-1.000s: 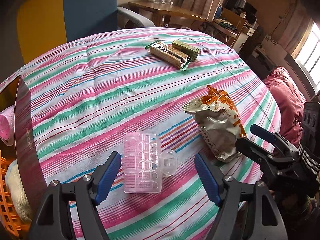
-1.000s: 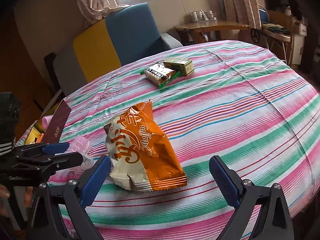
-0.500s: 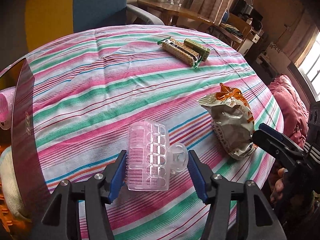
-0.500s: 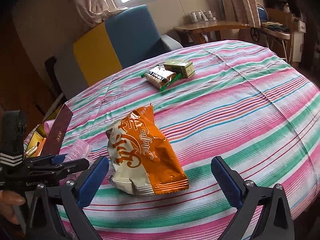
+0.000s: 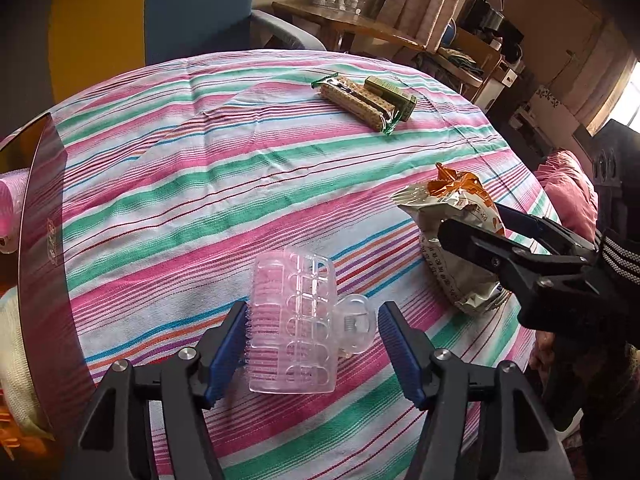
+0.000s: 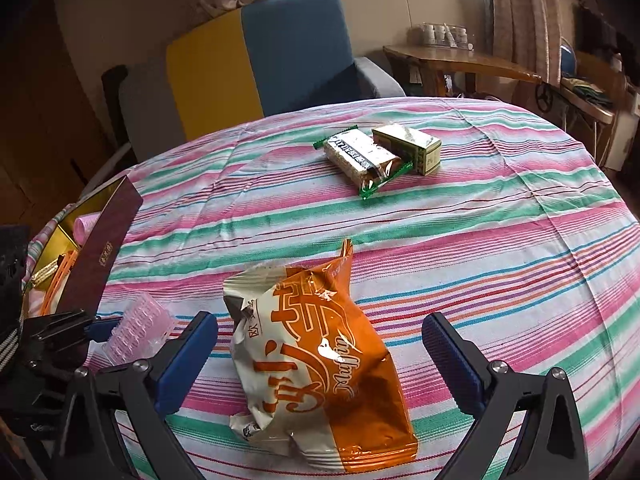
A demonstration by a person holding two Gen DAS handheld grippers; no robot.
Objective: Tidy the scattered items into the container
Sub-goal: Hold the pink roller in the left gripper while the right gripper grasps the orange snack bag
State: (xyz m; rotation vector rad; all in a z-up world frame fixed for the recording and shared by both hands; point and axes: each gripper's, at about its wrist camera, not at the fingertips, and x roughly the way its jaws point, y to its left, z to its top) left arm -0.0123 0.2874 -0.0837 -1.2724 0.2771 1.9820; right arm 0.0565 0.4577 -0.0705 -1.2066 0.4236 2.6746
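Note:
A clear pink hair clip (image 5: 294, 324) sits between the fingers of my left gripper (image 5: 316, 344), which is shut on it; it also shows in the right wrist view (image 6: 138, 330). An orange and white snack bag (image 6: 316, 364) lies on the striped tablecloth between the wide-open fingers of my right gripper (image 6: 320, 364), which does not touch it. The bag shows in the left wrist view (image 5: 456, 232) too. A cracker pack (image 6: 362, 158) and a green box (image 6: 408, 146) lie at the far side. The dark red container (image 6: 98, 256) stands at the table's left edge.
The container holds a pink roll (image 5: 12, 208) and an orange item (image 6: 60, 276). A blue and yellow armchair (image 6: 260, 56) stands behind the table. A wooden side table (image 6: 452, 60) with cups is at the back right.
My left gripper has moved forward around the hair clip and closed on it. My right gripper has come slightly nearer the snack bag, still wide open.

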